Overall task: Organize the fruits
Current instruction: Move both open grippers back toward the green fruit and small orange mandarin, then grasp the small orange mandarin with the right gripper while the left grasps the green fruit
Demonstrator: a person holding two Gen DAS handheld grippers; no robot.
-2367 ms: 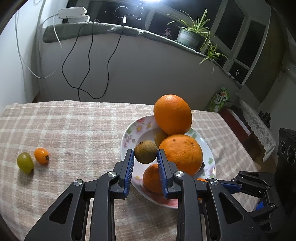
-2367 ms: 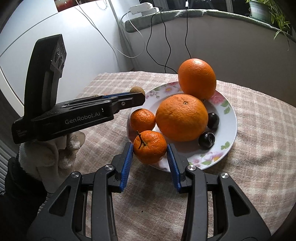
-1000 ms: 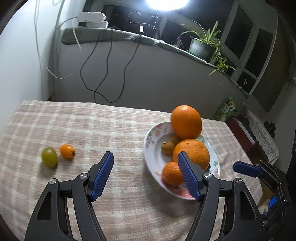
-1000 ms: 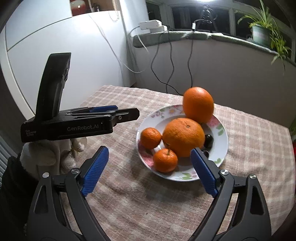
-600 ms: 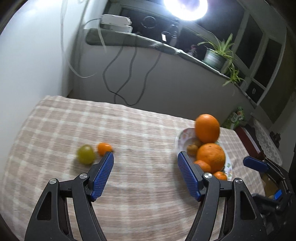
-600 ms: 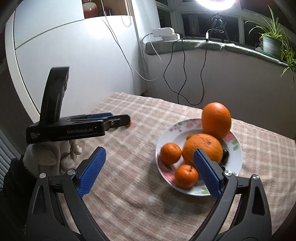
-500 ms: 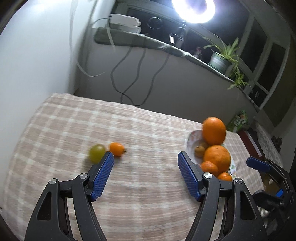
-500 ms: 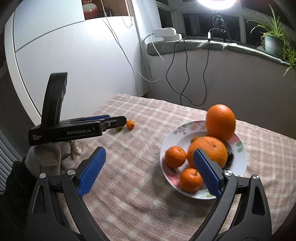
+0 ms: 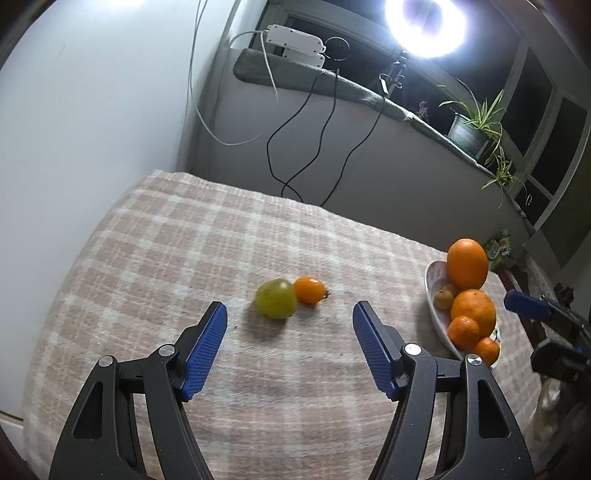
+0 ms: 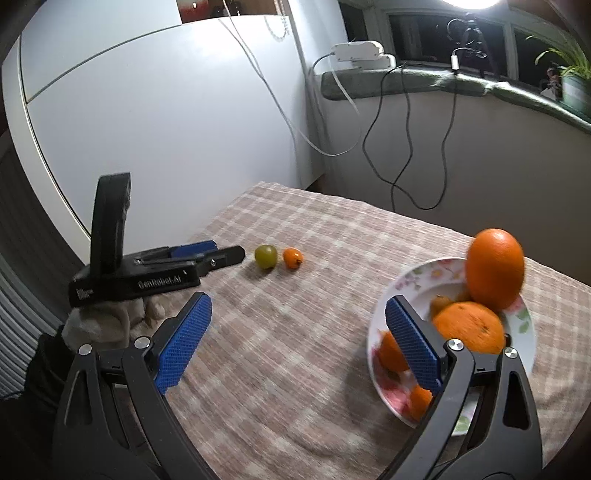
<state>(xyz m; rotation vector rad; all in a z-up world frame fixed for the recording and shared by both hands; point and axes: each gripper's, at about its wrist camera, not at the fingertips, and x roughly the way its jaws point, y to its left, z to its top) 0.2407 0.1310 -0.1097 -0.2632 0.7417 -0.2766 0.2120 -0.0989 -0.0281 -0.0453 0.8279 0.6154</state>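
A green grape (image 9: pixel 276 303) and a small orange tomato (image 9: pixel 310 290) lie side by side on the checked tablecloth (image 9: pixel 229 258). My left gripper (image 9: pixel 288 343) is open and empty, just short of them, with both fruits lying ahead of the gap. A flowered plate (image 10: pixel 417 277) holds two large oranges (image 10: pixel 495 269), smaller tangerines (image 9: pixel 463 328) and a brown fruit (image 9: pixel 443 298). My right gripper (image 10: pixel 295 332) is open and empty above the cloth, left of the plate. The grape (image 10: pixel 266 256) and tomato (image 10: pixel 293 257) show far ahead in the right wrist view, beside the left gripper (image 10: pixel 236 254).
A white wall (image 9: pixel 92 129) borders the table's left side. Black cables (image 9: pixel 295 147) hang from a sill with a power strip (image 9: pixel 295 40). A potted plant (image 9: pixel 472 129) and a bright ring light (image 9: pixel 424 26) stand at the back.
Both grippers let go of their fruits on the plate, opened wide and drew back. The left gripper swung left until the grape and tomato lie ahead of its jaws.
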